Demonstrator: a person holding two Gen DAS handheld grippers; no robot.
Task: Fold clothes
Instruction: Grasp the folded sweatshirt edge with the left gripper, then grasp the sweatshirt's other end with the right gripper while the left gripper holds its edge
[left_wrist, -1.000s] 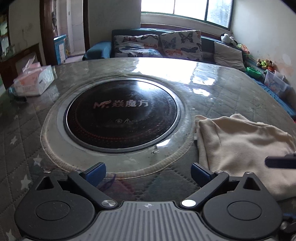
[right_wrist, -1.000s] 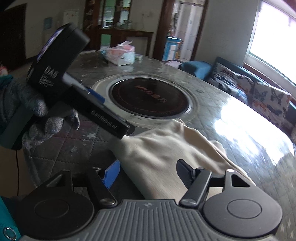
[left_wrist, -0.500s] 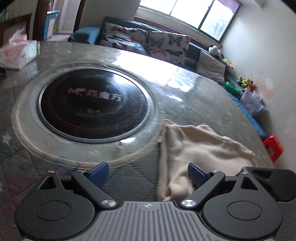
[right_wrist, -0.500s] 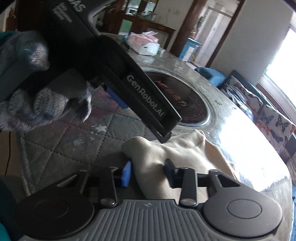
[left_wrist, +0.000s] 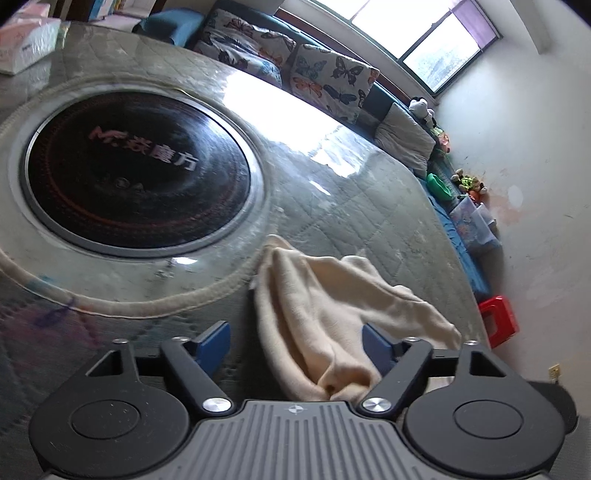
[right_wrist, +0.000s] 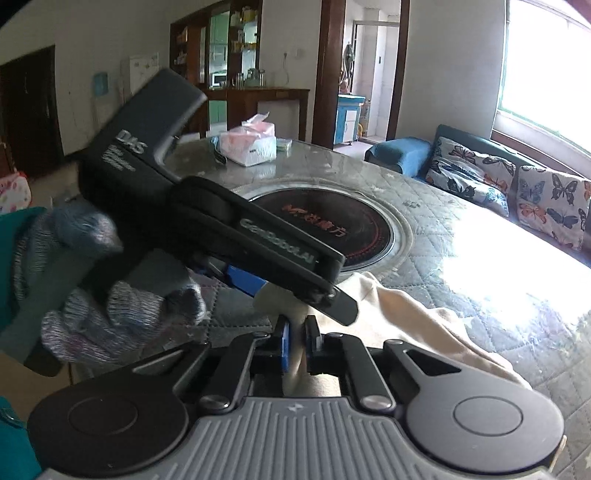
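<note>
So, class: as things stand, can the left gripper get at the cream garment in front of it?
Probably yes: the left gripper is open, and a bunched fold of the cream garment already lies between its fingers, nothing blocking.

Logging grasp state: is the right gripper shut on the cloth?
Shut: the right gripper has cream cloth pinched between its nearly touching fingers.

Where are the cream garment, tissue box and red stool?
cream garment (left_wrist: 317, 295): left wrist view, on the bunched cloth ahead of the fingers.
tissue box (right_wrist: 251, 146): right wrist view, on its side wall.
red stool (left_wrist: 496, 319): left wrist view, on its top.
</note>
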